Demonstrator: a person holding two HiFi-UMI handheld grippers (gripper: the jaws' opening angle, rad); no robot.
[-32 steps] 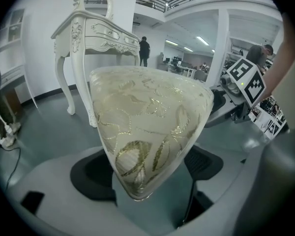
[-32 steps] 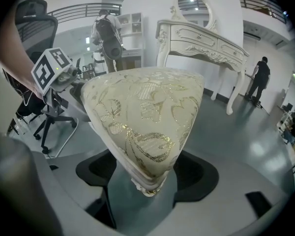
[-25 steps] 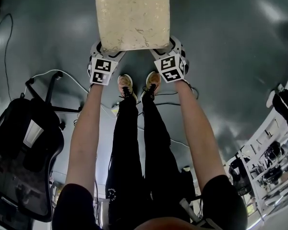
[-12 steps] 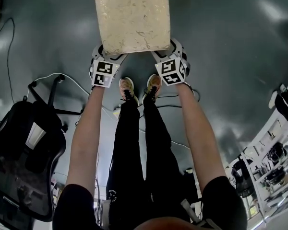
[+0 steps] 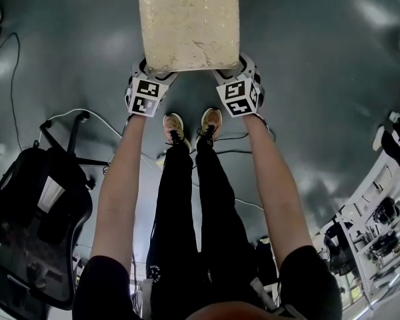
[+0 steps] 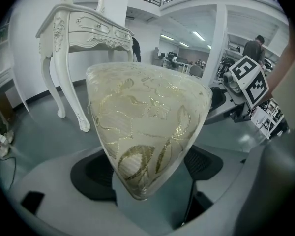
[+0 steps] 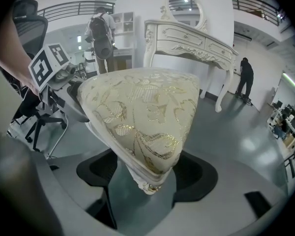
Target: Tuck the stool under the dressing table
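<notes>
Stool [image 5: 189,22] of cream gold-leafed brocade, corners clamped by left tool [image 5: 156,73] and right tool [image 5: 229,72]

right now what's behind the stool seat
Behind the stool stands the white dressing table, its oval mirror showing in the right gripper view. The stool covers parts of the table's legs and the floor under it.

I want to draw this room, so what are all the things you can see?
stool: one, cream and gold, between both grippers
dressing table: one, white, beyond the stool
office chair: one, black, floor at the person's left
cable: one, white, floor beside the chair
left gripper: one, white, shut on the stool's corner
right gripper: one, white, shut on another corner
legs: two, black trousers, between the arms
</notes>
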